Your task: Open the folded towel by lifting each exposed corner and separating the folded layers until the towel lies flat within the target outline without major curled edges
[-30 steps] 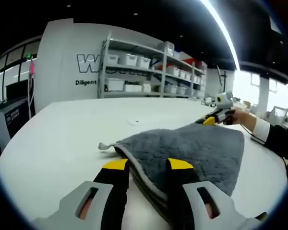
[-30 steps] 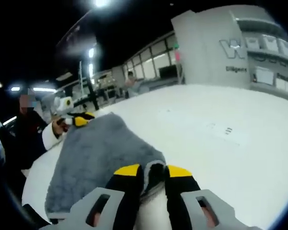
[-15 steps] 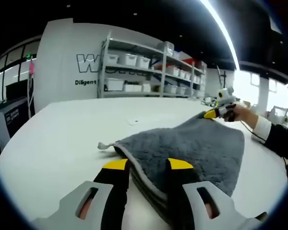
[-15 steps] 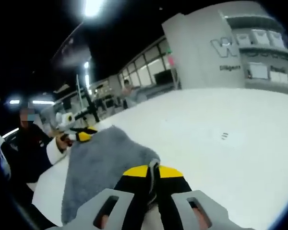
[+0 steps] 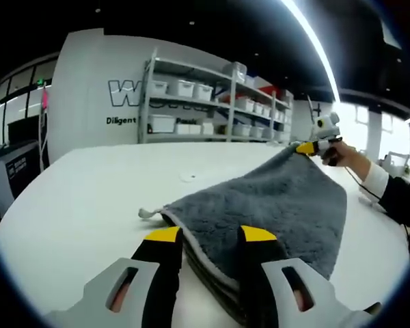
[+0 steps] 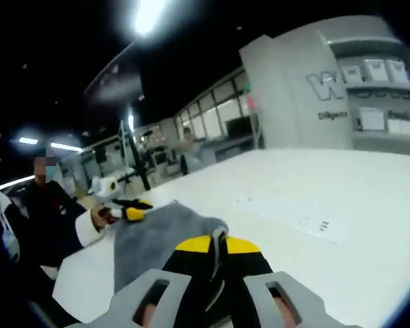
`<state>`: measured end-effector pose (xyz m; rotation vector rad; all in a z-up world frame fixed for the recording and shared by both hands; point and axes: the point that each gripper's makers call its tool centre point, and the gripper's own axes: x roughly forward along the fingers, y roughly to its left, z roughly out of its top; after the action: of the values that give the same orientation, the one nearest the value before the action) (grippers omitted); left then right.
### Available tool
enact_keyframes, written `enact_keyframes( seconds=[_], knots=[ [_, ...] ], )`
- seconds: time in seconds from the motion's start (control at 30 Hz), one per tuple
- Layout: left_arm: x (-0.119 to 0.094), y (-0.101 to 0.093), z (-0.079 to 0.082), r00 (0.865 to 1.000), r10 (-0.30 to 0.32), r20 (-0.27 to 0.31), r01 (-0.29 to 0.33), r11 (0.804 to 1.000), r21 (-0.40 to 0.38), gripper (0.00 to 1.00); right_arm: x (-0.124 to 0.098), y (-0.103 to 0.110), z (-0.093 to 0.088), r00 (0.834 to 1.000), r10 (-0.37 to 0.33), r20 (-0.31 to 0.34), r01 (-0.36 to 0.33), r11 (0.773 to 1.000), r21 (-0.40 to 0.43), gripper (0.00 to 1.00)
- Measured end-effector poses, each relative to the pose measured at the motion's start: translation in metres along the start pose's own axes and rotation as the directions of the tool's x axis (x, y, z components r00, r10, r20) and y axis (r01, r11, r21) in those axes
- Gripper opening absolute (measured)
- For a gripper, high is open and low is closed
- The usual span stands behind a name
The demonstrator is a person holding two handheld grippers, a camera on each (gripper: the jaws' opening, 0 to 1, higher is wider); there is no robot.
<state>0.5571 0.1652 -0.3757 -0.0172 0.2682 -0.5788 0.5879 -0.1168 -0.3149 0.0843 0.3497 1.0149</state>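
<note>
The left hand-held gripper [image 5: 210, 236] sits low at the near corner of the towel [image 5: 273, 205], its jaws apart and straddling the stacked folded edge; whether the pads touch the pile cannot be told. From this gripper the towel runs away and to the right across the white desk [image 5: 89, 198], its long axis pointing toward the far corner. That far corner is raised off the desk in the right hand-held gripper [image 5: 307, 147], so the top layer slopes up toward it. A small loop tab [image 5: 145, 213] sticks out at the near left corner, flat on the desk.

In the right gripper view, the right hand-held gripper [image 6: 217, 242] has its jaws together, clamped on a thin lip of towel [image 6: 157, 236]. The cloth falls away from it toward the left hand-held gripper [image 6: 131, 210], which lies at the opposite corner.

The towel is grey, thick and plush, with a short looped pile and a paler stitched border; several layers show at the near edge. The desk is smooth, matte and pale. Judged from this, the towel remains folded, and the right hand is better placed to peel the top layer along the long axis while the left anchors the lower layers.
</note>
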Motion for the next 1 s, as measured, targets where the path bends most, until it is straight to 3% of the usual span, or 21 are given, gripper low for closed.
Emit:
enact_keyframes(
  seconds=[0.13, 0.2, 0.27, 0.53, 0.67, 1.0],
  knots=[
    [-0.001, -0.001, 0.001, 1.000, 0.002, 0.004, -0.002, 1.000, 0.000, 0.32, 0.002, 0.000, 0.004, 0.999, -0.024, -0.029, 0.023, 0.999, -0.029, 0.00],
    [-0.001, 0.000, 0.002, 1.000, 0.009, 0.011, -0.009, 1.000, 0.001, 0.32, 0.001, -0.006, -0.002, 0.992, -0.085, -0.093, 0.081, 0.995, -0.052, 0.00],
    [-0.001, 0.000, 0.002, 1.000, 0.009, 0.015, -0.009, 1.000, 0.000, 0.32, 0.002, -0.007, -0.001, 0.989, -0.104, -0.106, 0.095, 0.991, -0.092, 0.00],
    [-0.002, 0.002, 0.010, 0.999, 0.025, 0.048, -0.026, 1.000, 0.016, 0.32, 0.001, 0.025, 0.027, 0.991, -0.086, -0.099, 0.063, 0.975, -0.213, 0.00],
    [-0.002, 0.004, 0.011, 0.998, 0.036, 0.053, -0.037, 0.999, 0.027, 0.33, -0.003, 0.058, 0.039, 0.997, -0.017, -0.081, -0.007, 0.961, -0.278, 0.00],
    [-0.001, 0.004, 0.010, 0.998, 0.043, 0.053, -0.045, 0.998, 0.052, 0.37, -0.005, 0.097, 0.049, 0.994, 0.031, -0.104, -0.071, 0.912, -0.403, 0.00]
  ],
)
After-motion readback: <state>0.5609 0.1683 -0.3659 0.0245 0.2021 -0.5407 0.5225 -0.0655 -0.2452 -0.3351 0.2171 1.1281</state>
